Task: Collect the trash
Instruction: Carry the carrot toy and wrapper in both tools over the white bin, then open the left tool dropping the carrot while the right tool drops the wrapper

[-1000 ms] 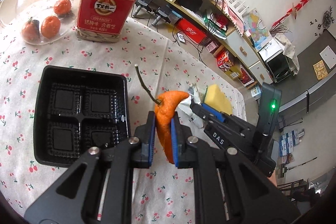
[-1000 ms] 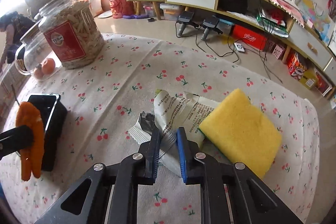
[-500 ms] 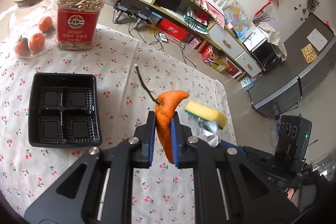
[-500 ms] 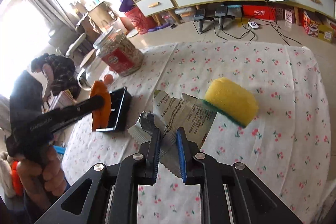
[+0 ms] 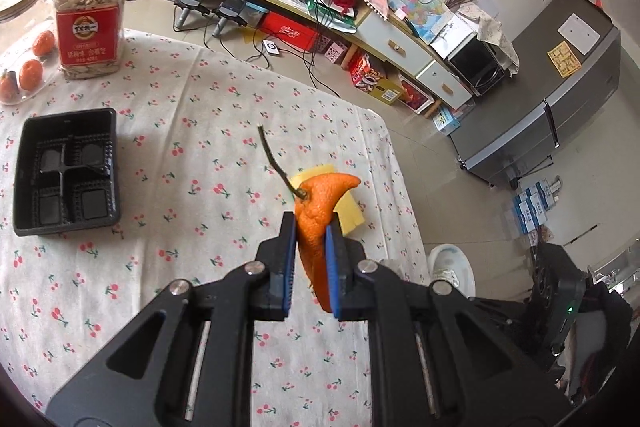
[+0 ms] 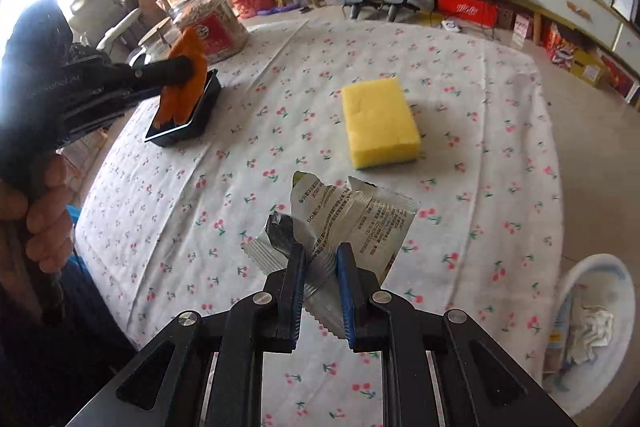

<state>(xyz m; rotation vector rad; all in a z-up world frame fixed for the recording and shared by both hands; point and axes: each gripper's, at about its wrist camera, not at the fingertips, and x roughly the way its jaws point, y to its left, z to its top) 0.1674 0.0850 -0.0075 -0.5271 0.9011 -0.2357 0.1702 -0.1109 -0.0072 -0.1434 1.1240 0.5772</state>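
Left wrist view: the left gripper [image 5: 311, 227] is clamped on an orange peel [image 5: 320, 215] with a stem, held above the cherry-print tablecloth [image 5: 192, 155]. Far left, a red-labelled seed jar [image 5: 90, 15]; nearer, an empty black tray [image 5: 66, 171].

Right wrist view: the right gripper [image 6: 322, 267] pinches a silver printed wrapper [image 6: 352, 219], lifted above the cloth near a yellow sponge [image 6: 380, 123]; a white bin [image 6: 596, 319] holding crumpled paper stands at the right.
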